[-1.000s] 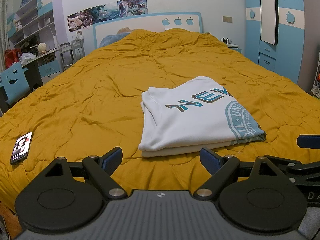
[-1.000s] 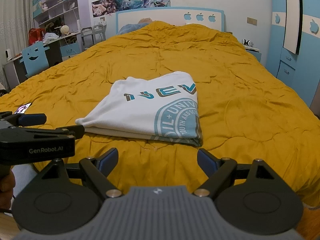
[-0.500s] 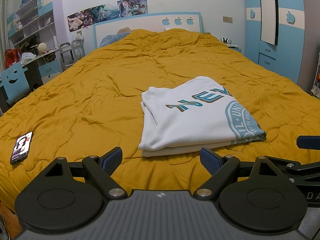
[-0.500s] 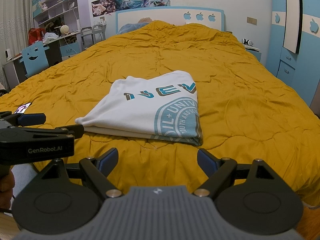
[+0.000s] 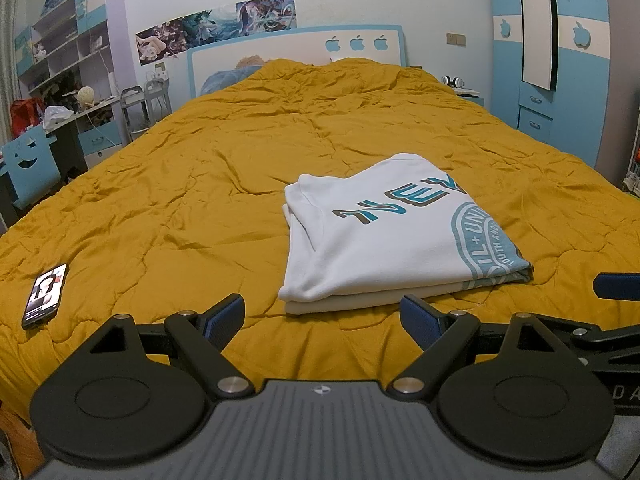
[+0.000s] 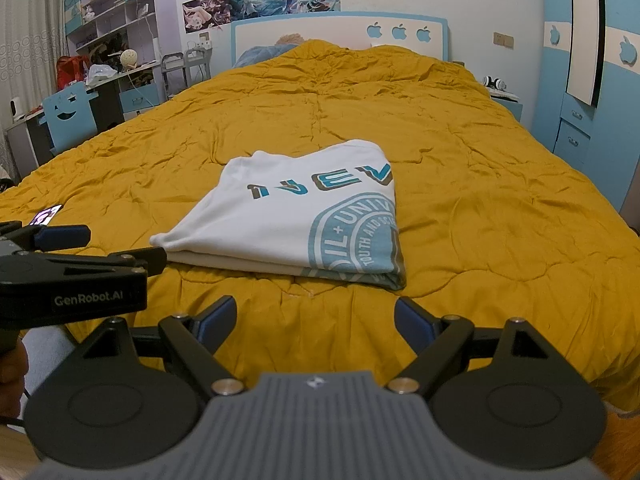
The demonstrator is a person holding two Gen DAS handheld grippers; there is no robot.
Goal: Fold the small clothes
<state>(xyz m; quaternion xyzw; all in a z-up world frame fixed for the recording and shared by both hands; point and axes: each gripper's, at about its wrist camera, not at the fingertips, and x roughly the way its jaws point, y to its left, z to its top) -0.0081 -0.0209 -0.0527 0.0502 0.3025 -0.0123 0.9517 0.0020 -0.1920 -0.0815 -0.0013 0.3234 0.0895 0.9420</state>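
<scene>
A white T-shirt (image 5: 384, 236) with teal lettering and a round teal print lies folded into a neat rectangle on the mustard-yellow bedspread (image 5: 200, 184). It also shows in the right wrist view (image 6: 304, 216). My left gripper (image 5: 322, 316) is open and empty, held just short of the shirt's near edge. My right gripper (image 6: 314, 318) is open and empty, also short of the near edge. The left gripper's body shows at the left of the right wrist view (image 6: 72, 276).
A phone (image 5: 45, 295) with a lit screen lies on the bedspread at the left. A desk with a blue chair (image 5: 28, 164) stands left of the bed. A blue wardrobe (image 5: 560, 60) stands to the right. The headboard (image 5: 296, 56) is at the far end.
</scene>
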